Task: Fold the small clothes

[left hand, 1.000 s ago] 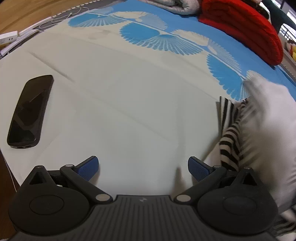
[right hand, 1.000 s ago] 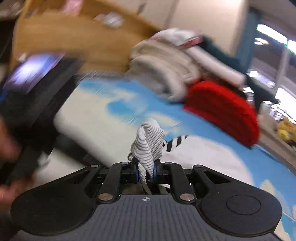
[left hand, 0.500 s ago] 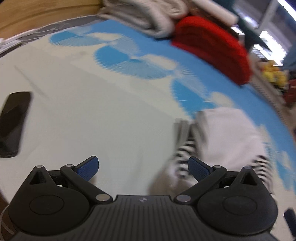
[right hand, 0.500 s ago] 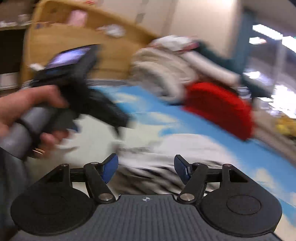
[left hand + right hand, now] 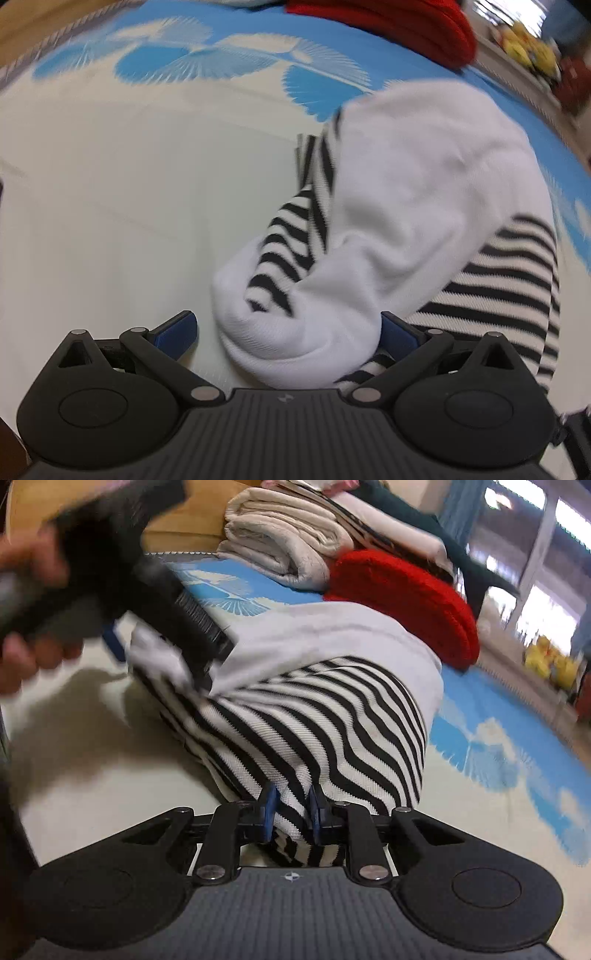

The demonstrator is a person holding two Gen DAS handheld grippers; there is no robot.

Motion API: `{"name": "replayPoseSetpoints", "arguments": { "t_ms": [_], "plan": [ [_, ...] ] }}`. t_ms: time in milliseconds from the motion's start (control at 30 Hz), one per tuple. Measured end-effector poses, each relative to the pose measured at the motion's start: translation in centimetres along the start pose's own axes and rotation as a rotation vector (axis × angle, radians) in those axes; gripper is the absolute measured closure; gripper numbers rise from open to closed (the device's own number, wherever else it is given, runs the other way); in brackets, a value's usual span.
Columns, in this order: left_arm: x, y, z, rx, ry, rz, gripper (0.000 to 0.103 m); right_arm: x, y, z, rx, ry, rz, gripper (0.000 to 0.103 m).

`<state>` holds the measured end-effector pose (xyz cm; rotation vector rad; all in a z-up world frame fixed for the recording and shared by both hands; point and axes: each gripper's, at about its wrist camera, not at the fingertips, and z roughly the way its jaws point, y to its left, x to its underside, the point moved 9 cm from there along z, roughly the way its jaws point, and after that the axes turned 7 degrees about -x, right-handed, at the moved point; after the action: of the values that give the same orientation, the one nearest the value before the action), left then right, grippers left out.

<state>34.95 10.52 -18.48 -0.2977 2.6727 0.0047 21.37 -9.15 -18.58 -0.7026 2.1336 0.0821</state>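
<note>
The right gripper (image 5: 291,814) has just closed its jaws, pinching a striped fold at the near end of the striped garment (image 5: 325,720), which lies bunched on the bed (image 5: 92,775). The left gripper (image 5: 288,326), jaws wide, straddles its white cuff (image 5: 295,332) without pressing. Open bed lies to the garment's left; a red knit (image 5: 402,602) crowds behind.

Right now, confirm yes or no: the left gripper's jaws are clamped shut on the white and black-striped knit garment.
No, the left gripper has its jaws spread wide, with the white and black-striped knit garment bunched loosely between them.
</note>
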Motion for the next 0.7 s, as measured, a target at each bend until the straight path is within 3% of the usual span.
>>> {"name": "replayPoseSetpoints", "arguments": {
  "t_ms": [100,233,333,433,500,533,600,667,700],
  "plan": [
    [-0.1,0.8,0.0,-0.011,-0.008,-0.023,0.0,-0.3,-0.6,-2.1,-0.042,0.018,-0.013,0.083],
    [0.0,0.6,-0.1,-0.019,-0.019,-0.013,0.0,-3.2,-2.9,-4.2,-0.022,-0.098,0.084,0.083],
    [0.0,0.7,-0.6,-0.019,-0.013,-0.032,0.0,-0.5,-2.7,0.5,-0.079,0.068,0.063,0.09],
    [0.7,0.7,-2.5,0.048,-0.022,-0.039,0.0,0.0,-1.8,0.4,-0.064,0.028,-0.031,0.095],
    [1.3,0.4,-3.8,0.122,-0.031,-0.059,0.0,-1.6,-3.2,-0.1,-0.119,0.024,0.053,0.095],
    [1.5,0.2,-4.3,0.164,-0.033,-0.077,0.0,-2.4,-4.2,-0.6,-0.154,0.018,0.109,0.092],
    [1.8,-0.3,-4.5,0.222,-0.017,-0.108,0.0,-3.6,-6.5,-1.9,-0.189,-0.003,0.205,0.055],
    [1.8,-1.0,-4.3,0.298,0.02,-0.133,0.0,-5.3,-10.4,-2.3,-0.15,-0.025,0.272,0.034],
    [1.9,-1.3,-4.1,0.33,0.045,-0.147,0.0,-6.2,-12.2,-1.9,-0.145,-0.024,0.303,0.031]
  ]
}}
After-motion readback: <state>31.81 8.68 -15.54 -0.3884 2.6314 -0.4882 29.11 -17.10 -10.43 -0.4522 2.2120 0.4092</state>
